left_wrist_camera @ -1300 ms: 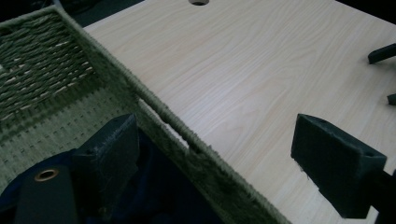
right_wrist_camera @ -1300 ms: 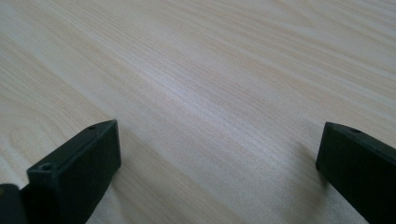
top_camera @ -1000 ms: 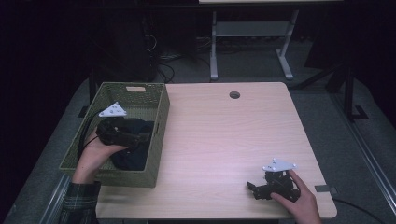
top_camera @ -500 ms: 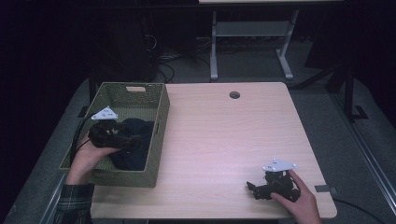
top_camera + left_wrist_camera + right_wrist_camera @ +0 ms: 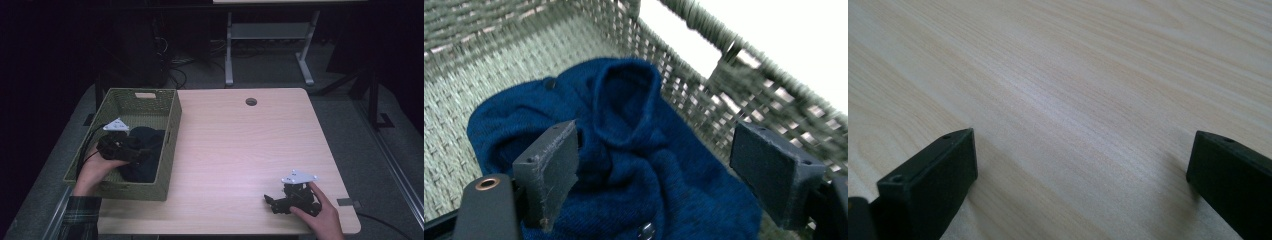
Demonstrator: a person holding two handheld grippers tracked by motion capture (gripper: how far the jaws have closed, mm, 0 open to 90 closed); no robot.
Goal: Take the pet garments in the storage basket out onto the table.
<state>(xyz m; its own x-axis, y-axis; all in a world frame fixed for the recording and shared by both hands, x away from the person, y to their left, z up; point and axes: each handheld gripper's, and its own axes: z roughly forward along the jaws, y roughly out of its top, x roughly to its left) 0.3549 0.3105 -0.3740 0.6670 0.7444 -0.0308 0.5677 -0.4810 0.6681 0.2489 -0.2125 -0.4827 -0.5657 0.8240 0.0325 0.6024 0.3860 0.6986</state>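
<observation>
A dark blue knitted garment (image 5: pixel 624 150) lies crumpled in the green woven basket (image 5: pixel 135 190), also seen as a dark heap (image 5: pixel 147 165) in the high view. My left gripper (image 5: pixel 139 154) reaches down into the basket over it. In the left gripper view the gripper (image 5: pixel 659 175) stands open. Its jaws have just been closing a little, with a fold of the garment between the pads (image 5: pixel 549 167) but not pressed. My right gripper (image 5: pixel 271 202) rests on the wooden table (image 5: pixel 240 150) near the front right corner, open (image 5: pixel 1078 185) with bare wood between its jaws.
The basket's wicker wall (image 5: pixel 744 75) rises close on the right of the left gripper's jaws. A round cable hole (image 5: pixel 251 101) sits near the table's far edge. Beyond the table stand a metal frame (image 5: pixel 270 45) and cables on a dark floor.
My left gripper has sunk lower into the basket, down to the blue garment. The right gripper has stayed where it was.
</observation>
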